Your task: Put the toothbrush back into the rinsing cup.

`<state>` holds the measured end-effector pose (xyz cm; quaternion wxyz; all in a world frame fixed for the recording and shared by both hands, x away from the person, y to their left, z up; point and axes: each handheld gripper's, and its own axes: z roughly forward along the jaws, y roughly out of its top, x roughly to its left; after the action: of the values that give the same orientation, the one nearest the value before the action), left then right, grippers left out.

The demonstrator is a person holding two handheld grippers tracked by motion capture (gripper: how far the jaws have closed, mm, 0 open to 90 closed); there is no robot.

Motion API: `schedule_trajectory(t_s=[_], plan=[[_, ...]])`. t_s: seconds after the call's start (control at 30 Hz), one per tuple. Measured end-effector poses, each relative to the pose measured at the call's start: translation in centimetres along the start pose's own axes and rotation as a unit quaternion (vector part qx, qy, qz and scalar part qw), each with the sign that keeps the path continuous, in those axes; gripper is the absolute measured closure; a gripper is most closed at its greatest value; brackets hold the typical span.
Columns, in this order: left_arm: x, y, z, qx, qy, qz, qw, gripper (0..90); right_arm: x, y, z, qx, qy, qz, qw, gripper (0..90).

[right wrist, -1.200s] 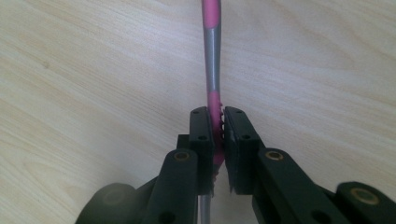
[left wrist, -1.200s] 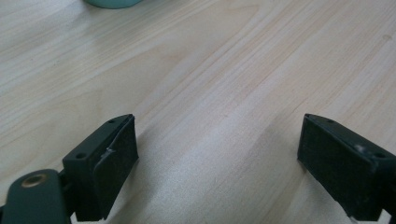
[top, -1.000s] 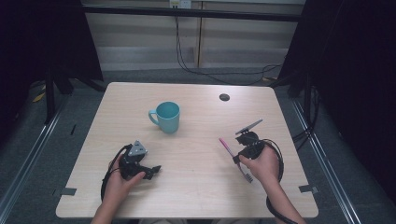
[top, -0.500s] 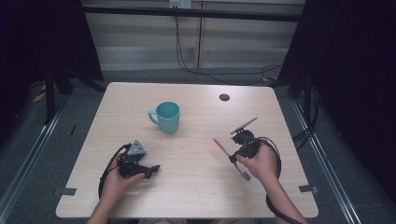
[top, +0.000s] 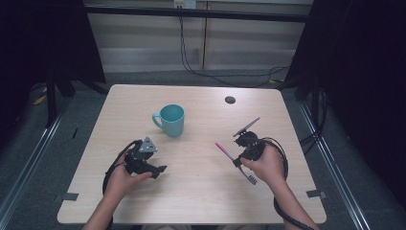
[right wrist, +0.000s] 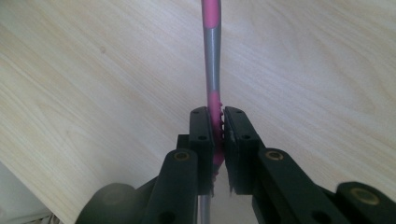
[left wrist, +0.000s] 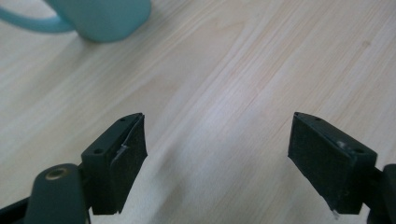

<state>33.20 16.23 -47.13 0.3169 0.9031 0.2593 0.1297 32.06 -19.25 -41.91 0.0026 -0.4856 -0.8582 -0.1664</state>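
One toothbrush [top: 235, 161] is all that's getting handled right now, a pink and grey one, and the right gripper [top: 238, 161] is clamping it around the middle of the handle. In the right gripper view the jaws are squeezing tight on the pink part of the toothbrush [right wrist: 213, 88], with the grey-and-pink end sticking out ahead over bare wood. From above, the bristle end is poking back toward the person's side and the pink tip is pointing up-left toward the teal mug [top: 172, 120]. It's looking lifted or barely off the table [top: 201, 201], hard to say which.

So the pickup part is looking done to me. What's left, I'm guessing, is carrying it over and dropping it in the mug, which is standing upright and well apart from the brush, nothing in it that I can see.

Left gripper [top: 155, 171] is just sitting low near the front of the table, jaws spread wide and holding nothing, with the mug [left wrist: 93, 18] peeking in at the top of its view. Small dark disc [top: 230, 99] is lying way off near the far edge.
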Motion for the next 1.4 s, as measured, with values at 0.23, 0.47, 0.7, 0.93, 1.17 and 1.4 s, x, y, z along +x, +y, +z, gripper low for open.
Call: schedule_trajectory(t_s=[0.23,0.47,0.7,0.93,1.17,1.4], plan=[[-0.7,2.1,0.2,0.017,-0.003,0.040,0.9990,19.8,0.5,0.4,0.3,0.011,0.006,-0.011,0.9999,83.2],[-1.8,3.7,0.6,0.021,-0.006,0.070,0.9973,19.9,0.9,0.9,0.1,0.013,0.014,-0.017,0.9997,83.2],[-2.5,5.0,0.8,0.022,-0.004,0.092,0.9955,19.9,1.4,1.3,0.0,0.012,0.021,-0.024,0.9994,83.2],[-3.2,6.3,1.3,0.032,-0.005,0.116,0.9927,20.0,2.0,1.7,0.0,0.012,0.032,-0.031,0.9989,83.2],[-4.0,7.9,1.6,0.031,-0.004,0.146,0.9888,20.0,2.7,2.1,0.0,0.016,0.035,-0.041,0.9984,83.2],[-4.6,9.0,1.5,0.027,-0.001,0.166,0.9858,20.0,3.2,2.2,0.0,0.015,0.041,-0.049,0.9978,83.2]])
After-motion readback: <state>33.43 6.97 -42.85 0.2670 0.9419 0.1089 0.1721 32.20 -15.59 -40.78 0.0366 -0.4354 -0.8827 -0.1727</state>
